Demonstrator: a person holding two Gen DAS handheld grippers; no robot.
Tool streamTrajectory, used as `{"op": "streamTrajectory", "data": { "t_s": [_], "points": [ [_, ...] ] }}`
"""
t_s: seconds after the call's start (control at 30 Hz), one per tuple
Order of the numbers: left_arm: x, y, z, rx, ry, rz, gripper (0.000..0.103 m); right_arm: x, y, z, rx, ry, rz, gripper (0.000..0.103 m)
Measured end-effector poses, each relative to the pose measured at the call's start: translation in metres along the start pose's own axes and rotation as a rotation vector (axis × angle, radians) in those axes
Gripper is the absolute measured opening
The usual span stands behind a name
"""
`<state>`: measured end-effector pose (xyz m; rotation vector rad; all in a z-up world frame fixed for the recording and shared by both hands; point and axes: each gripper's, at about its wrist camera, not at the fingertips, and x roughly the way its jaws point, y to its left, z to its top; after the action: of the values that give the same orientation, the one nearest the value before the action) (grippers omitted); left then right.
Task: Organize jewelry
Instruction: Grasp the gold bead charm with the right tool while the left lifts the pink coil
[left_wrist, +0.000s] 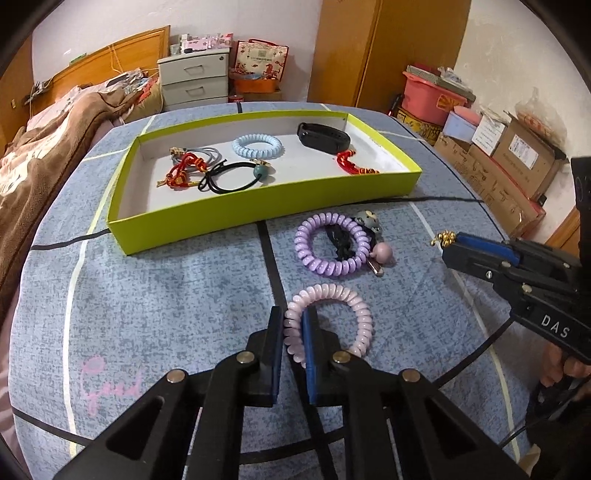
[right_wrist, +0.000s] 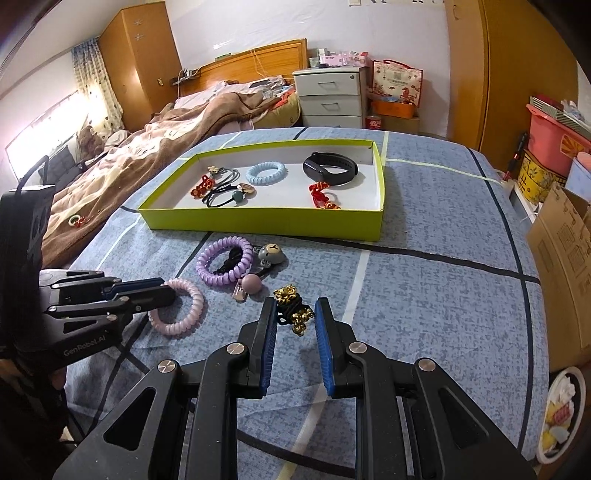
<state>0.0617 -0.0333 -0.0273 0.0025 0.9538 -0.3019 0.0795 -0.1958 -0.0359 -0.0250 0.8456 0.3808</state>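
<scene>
A pale pink coil bracelet lies on the blue bedspread; my left gripper is shut on its left side, also seen in the right wrist view. My right gripper is open, its fingers on either side of a black cord with gold charms lying on the spread. A purple coil bracelet with black ties, a bear charm and a pink ball lies behind. The lime-green box holds a blue coil, hair ties, red knots and a black band.
A bed with a brown blanket lies to the left. White drawers stand behind the box. Cardboard boxes and a pink bin line the right wall. A cable runs across the spread.
</scene>
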Motion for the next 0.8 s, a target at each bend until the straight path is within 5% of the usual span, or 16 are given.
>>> {"op": "streamTrajectory", "data": {
  "t_s": [0.8],
  "points": [
    [-0.034, 0.03, 0.013, -0.082, -0.115, -0.037, 0.01, -0.001, 0.014, 0.013, 0.006, -0.026, 0.009, 0.022]
  ]
}}
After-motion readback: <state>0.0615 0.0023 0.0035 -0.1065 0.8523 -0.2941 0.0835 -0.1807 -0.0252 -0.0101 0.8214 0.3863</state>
